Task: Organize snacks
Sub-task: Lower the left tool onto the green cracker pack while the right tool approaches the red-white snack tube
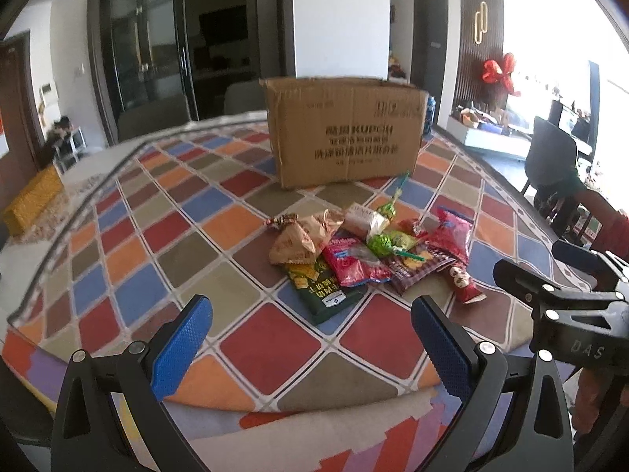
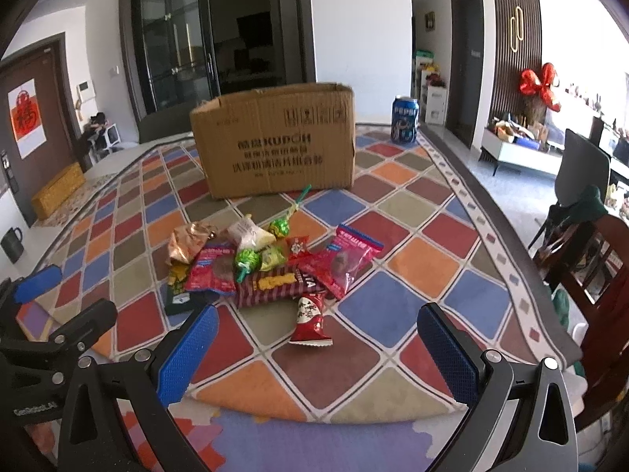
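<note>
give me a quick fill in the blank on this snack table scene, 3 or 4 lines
1. The snack pile lies in front of a cardboard ____.
2. The blue can standing beside the cardboard box reads ____.
3. The left gripper and the right gripper both have their blue fingers ____, holding nothing.
4. The small red packet nearest the right gripper lies ____ from the pile.

Missing words: box; Pepsi; open; apart

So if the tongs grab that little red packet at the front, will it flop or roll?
The red packet looks like thin crinkly foil, so it would probably flop and feel light. It lies flat on the patterned cloth, so rolling seems unlikely. Its shiny wrapper might slip.
</note>
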Motion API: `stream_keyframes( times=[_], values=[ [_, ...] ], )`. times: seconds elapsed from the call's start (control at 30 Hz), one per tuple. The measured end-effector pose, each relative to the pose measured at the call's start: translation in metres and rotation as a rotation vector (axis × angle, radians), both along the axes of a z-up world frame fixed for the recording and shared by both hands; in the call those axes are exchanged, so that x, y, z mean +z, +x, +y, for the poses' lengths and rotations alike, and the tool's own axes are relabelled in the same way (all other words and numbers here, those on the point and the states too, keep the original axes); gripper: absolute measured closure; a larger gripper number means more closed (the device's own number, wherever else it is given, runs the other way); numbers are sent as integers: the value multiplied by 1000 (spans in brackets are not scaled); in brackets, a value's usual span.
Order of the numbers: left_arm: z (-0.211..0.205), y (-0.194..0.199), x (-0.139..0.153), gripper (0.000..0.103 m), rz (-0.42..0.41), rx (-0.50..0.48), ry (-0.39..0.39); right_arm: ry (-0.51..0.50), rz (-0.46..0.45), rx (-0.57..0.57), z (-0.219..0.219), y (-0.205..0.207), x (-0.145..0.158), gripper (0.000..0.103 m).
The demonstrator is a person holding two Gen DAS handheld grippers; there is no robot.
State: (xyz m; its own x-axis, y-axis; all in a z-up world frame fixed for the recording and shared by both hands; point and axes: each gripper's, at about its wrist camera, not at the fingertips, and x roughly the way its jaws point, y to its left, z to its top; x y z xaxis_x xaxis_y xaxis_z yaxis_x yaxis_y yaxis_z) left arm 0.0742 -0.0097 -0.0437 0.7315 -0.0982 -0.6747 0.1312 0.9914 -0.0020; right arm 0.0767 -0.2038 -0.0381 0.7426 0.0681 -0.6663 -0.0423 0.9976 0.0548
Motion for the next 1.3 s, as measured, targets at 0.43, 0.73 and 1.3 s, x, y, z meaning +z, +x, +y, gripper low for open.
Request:
stream_keyframes(
  times=[0.43, 0.73, 1.3],
  values=[
    [-11, 50, -50, 10, 139, 33, -3, 28, 118, -4, 1, 37, -39, 19],
    [-20, 70, -67, 17, 170, 57, 27, 34, 152, 1, 5, 47, -53, 28],
    [-15, 85, -73, 44, 179, 69, -17, 41, 208, -7, 10, 63, -70, 48]
  ],
)
